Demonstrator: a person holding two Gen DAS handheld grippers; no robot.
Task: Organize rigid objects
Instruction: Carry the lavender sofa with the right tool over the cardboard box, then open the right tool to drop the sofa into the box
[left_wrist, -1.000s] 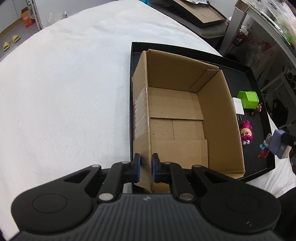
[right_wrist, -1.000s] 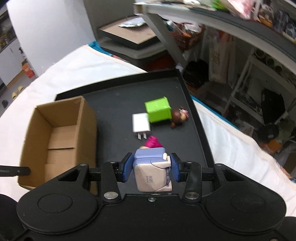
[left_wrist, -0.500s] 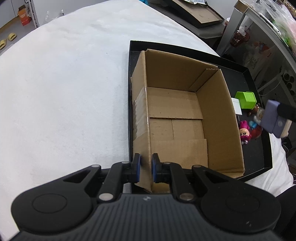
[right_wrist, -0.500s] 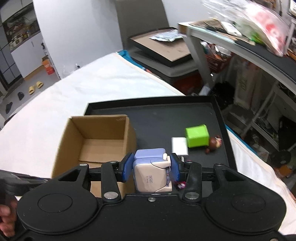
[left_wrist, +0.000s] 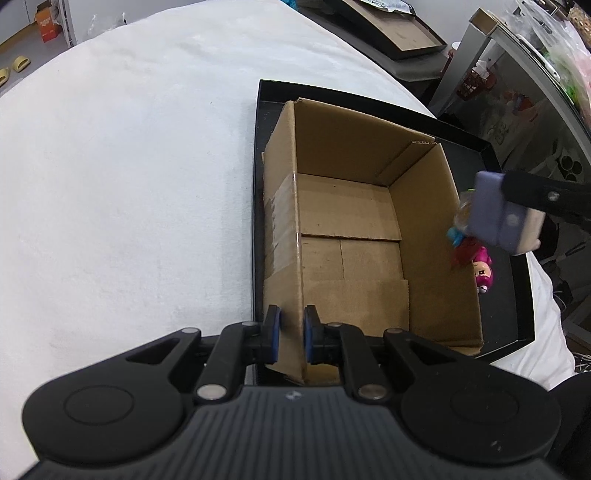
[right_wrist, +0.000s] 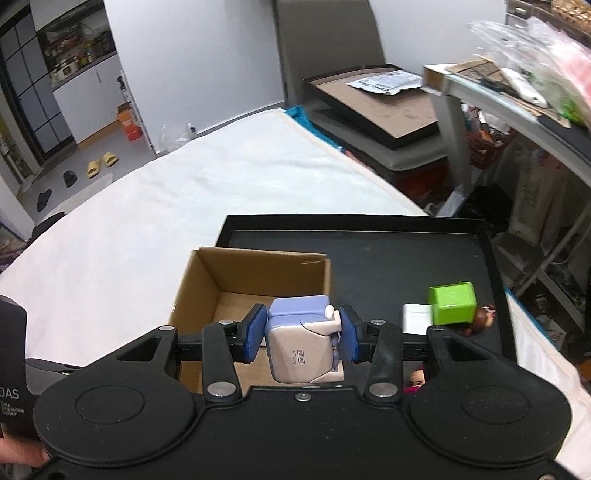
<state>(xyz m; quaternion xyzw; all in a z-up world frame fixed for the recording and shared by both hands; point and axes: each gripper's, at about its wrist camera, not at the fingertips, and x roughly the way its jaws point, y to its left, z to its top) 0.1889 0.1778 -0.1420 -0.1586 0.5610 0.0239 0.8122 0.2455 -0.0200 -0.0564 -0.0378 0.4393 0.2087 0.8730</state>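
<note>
An open, empty cardboard box (left_wrist: 354, 236) stands in a black tray (left_wrist: 513, 317). My left gripper (left_wrist: 291, 334) is shut on the box's near left wall. My right gripper (right_wrist: 302, 334) is shut on a purple and beige toy figure (right_wrist: 301, 343) and holds it in the air above the box's right wall; the figure also shows in the left wrist view (left_wrist: 498, 218). The box appears in the right wrist view (right_wrist: 236, 291) too. On the tray lie a pink doll (left_wrist: 482, 267), a green cube (right_wrist: 451, 302), a white charger (right_wrist: 415, 316) and a small brown figure (right_wrist: 480, 317).
The tray (right_wrist: 369, 258) sits on a white cloth-covered table (left_wrist: 129, 184). Beyond the table's right edge stand a metal shelf (right_wrist: 517, 110) with clutter and stacked flat black trays (right_wrist: 380, 107). A grey chair back (right_wrist: 325, 48) stands behind the table.
My right gripper has lifted the toy figure off the tray and carried it left, up to the box's right wall. My left gripper has kept its hold on the box.
</note>
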